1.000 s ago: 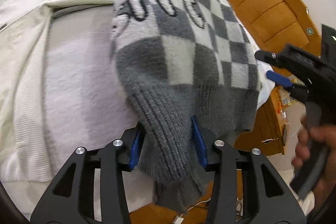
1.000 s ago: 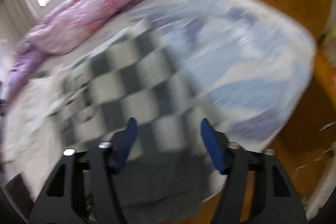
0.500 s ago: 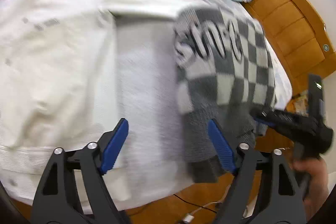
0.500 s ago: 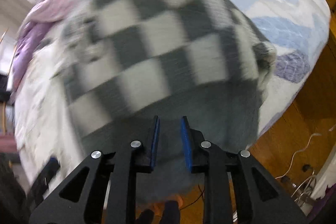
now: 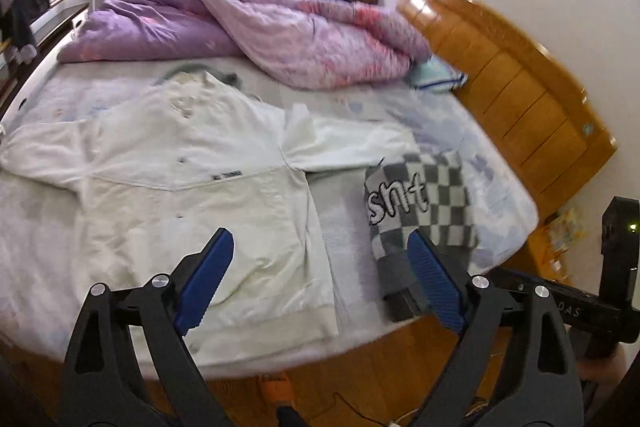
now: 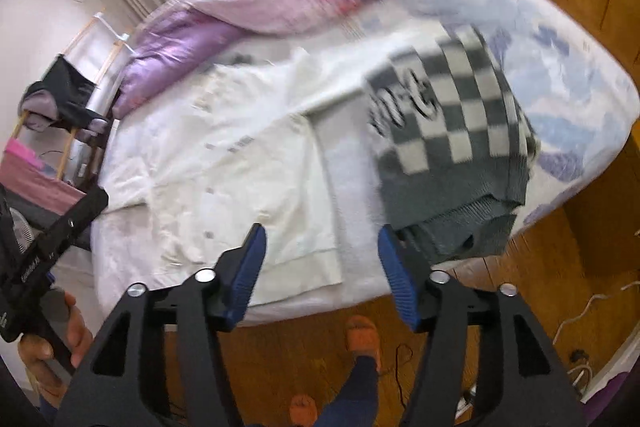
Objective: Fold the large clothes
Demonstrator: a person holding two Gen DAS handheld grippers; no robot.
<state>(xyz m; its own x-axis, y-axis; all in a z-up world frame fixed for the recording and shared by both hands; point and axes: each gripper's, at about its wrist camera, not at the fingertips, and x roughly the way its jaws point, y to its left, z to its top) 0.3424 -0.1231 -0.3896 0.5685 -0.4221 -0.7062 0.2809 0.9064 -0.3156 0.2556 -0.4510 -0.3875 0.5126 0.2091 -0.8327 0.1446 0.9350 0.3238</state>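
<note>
A grey and white checkered sweater [image 5: 420,211] lies folded near the bed's front right corner; it also shows in the right wrist view [image 6: 452,131]. A large cream jacket [image 5: 180,195] lies spread flat on the bed to its left, also in the right wrist view [image 6: 224,171]. My left gripper [image 5: 320,275] is open and empty, held back above the bed's front edge. My right gripper [image 6: 320,267] is open and empty, also back from the edge between the two garments.
A purple and pink quilt [image 5: 248,27] is heaped at the far side of the bed. A wooden headboard [image 5: 520,99] runs along the right. A drying rack [image 6: 68,107] with clothes stands at the left. The person's feet [image 6: 360,339] stand on the wooden floor.
Both grippers let go of the checkered sweater, opened and pulled back from the bed. The sweater now lies folded at the front right corner.
</note>
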